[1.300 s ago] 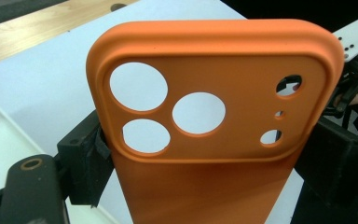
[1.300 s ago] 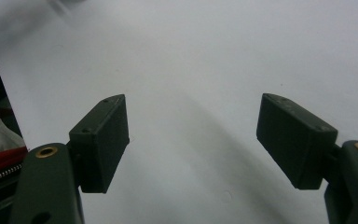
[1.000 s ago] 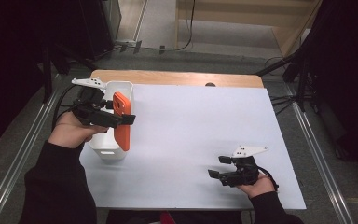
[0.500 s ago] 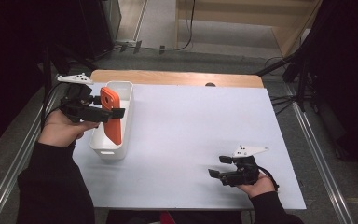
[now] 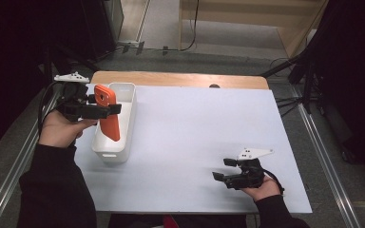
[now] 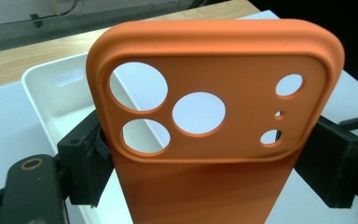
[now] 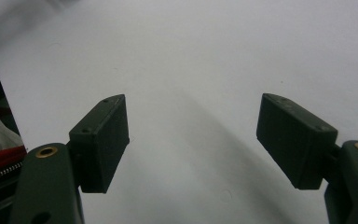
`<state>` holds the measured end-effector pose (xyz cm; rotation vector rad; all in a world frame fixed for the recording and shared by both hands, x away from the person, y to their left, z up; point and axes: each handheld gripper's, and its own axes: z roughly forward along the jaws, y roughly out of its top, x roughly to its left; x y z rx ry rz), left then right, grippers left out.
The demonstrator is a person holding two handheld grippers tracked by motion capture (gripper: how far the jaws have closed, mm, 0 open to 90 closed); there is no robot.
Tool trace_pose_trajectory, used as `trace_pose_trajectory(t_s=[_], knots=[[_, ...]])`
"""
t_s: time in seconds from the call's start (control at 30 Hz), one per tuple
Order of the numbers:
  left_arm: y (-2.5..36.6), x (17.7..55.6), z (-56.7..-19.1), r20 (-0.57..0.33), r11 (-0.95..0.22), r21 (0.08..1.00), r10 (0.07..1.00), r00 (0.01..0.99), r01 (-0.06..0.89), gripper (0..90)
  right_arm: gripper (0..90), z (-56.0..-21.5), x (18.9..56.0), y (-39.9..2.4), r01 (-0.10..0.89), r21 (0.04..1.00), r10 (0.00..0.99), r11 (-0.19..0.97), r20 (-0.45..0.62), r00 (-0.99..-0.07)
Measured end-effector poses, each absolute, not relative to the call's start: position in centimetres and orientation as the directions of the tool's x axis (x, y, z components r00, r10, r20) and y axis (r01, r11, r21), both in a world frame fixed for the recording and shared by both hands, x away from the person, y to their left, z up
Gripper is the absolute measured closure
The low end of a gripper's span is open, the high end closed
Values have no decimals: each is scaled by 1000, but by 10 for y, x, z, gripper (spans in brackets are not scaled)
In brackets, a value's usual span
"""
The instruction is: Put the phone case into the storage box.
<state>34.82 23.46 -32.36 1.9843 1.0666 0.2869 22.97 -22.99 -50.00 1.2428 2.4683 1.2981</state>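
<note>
Work in hand: an orange phone case (image 5: pixel 108 113) is held up over a white tray (image 5: pixel 124 140) at the left side of the bench (image 5: pixel 195 142).
Left gripper (image 5: pixel 105 110): its jaws are clamped on the case's two long edges, just below the camera cut-outs, as the left gripper view shows (image 6: pixel 214 116).
Right gripper (image 5: pixel 228 176): it rests low near the front right of the bench, its jaws standing wide with nothing between them (image 7: pixel 191 140).
Case position: upright, slightly tilted, its lower end down inside the tray's opening; whether that end touches the tray floor I cannot tell from the high view.
Handling: judged a thin, light shell, probably soft and bendy; a hard squeeze across its width could bow it, and the matte skin should give fair friction.
Where to hold: the thick side rims are the best place, away from the cut-out corner, which looks weakest.
Risk: the hollow shell may twist or pop out if the grip shifts.
</note>
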Motion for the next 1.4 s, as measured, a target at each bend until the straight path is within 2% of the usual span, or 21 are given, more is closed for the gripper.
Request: trace_pose_trajectory(t_s=[0.57,0.87,1.17,1.4], knots=[[226,361,-337,-177,-216,782,823,540,585,155,238,-500,230,-230,621,722,696,307,274,-663],[222,374,-341,-169,-165,790,867,469,591,156,238,-499,231,-228,618,727,691,301,280,-666],[216,393,-338,-200,-127,793,870,451,596,156,238,-499,234,-228,614,732,688,296,282,-669],[213,406,-334,-189,-126,798,876,443,589,155,239,-498,235,-227,609,737,683,292,285,-672]])
